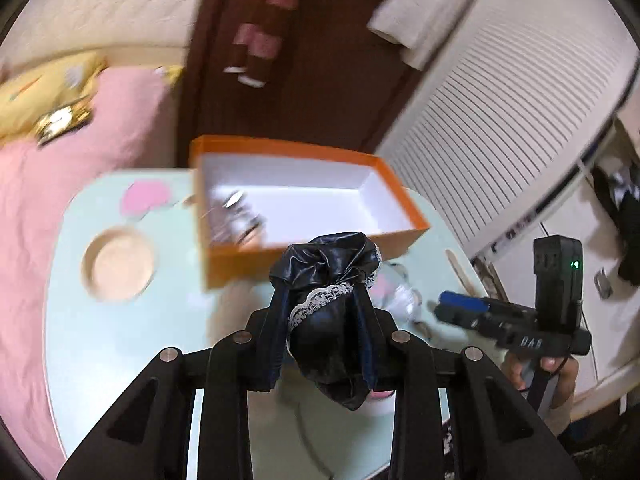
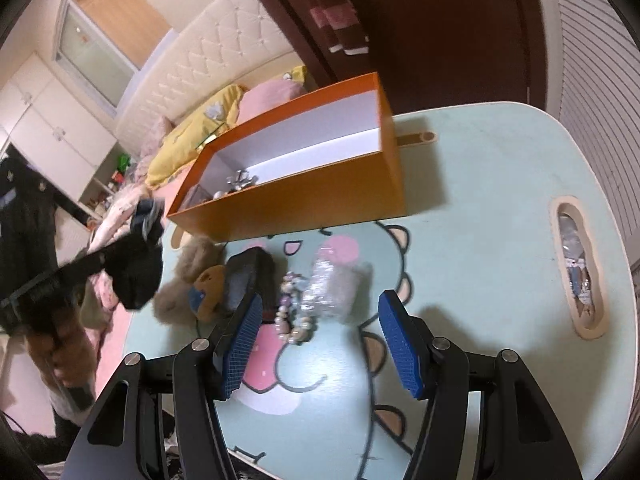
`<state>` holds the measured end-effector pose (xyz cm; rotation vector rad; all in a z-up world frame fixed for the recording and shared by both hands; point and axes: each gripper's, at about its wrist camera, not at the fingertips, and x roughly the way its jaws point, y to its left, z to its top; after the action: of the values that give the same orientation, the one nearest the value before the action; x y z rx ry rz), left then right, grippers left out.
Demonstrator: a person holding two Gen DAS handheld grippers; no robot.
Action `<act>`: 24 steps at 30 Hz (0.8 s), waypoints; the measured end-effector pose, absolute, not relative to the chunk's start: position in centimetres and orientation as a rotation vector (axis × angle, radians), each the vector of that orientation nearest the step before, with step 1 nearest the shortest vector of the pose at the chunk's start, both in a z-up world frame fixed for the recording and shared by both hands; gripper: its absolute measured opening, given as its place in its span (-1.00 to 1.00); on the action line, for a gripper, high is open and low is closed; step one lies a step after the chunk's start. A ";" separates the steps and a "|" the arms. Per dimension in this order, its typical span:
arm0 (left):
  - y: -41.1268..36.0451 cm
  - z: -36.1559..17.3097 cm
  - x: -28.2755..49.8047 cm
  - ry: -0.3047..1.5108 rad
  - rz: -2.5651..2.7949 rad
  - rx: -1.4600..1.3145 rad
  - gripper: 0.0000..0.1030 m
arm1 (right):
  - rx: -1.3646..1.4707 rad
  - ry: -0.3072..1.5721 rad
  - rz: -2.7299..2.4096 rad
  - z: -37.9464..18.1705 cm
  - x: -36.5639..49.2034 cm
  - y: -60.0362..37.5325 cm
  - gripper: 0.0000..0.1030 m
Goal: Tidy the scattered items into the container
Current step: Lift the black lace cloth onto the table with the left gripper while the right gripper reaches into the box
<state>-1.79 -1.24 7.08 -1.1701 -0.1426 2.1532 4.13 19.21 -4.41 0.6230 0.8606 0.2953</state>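
Note:
My left gripper (image 1: 322, 292) is shut on a black shiny cloth piece with white lace trim (image 1: 324, 256) and holds it in the air just short of the near wall of the orange box (image 1: 304, 248). The box has a white inside with a few silvery items (image 1: 232, 216) at its left end. My right gripper (image 2: 320, 344) stands open above the table, with nothing between its blue pads (image 2: 240, 344). Just ahead of it lie a bead bracelet (image 2: 294, 320), a clear plastic packet (image 2: 332, 284), a black object (image 2: 250, 280) and a brown plush toy (image 2: 200, 280).
The pale green table (image 2: 480, 200) has a cartoon print, a handle slot (image 2: 580, 272) at its right and a round beige recess (image 1: 118, 264) at its left. A pink bed (image 1: 80, 152) lies beyond the table and a white slatted door (image 1: 500, 120) stands to the right.

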 end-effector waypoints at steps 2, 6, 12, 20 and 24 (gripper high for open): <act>-3.2 6.5 -1.1 -0.181 2.181 -1.163 -0.39 | 0.611 0.862 0.303 -4.1 4.3 19.8 0.17; -5.8 5.5 -0.6 -0.195 2.243 -1.174 -0.39 | 0.601 0.856 0.291 -3.4 4.5 20.8 0.17; -6.9 2.9 -0.9 -0.045 2.336 -1.262 -0.39 | 0.577 0.850 0.302 -2.5 5.0 21.9 0.17; -4.6 1.3 -0.4 -0.029 2.331 -1.235 -0.38 | 0.585 0.815 0.430 1.8 9.0 22.9 0.17; -4.0 1.1 0.2 -0.076 2.279 -1.228 -0.38 | 0.542 0.833 0.447 4.0 13.4 24.0 0.17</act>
<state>0.23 -3.97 1.11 -1.2281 -0.0762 2.2790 13.39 23.96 3.97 0.5416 0.8328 0.4472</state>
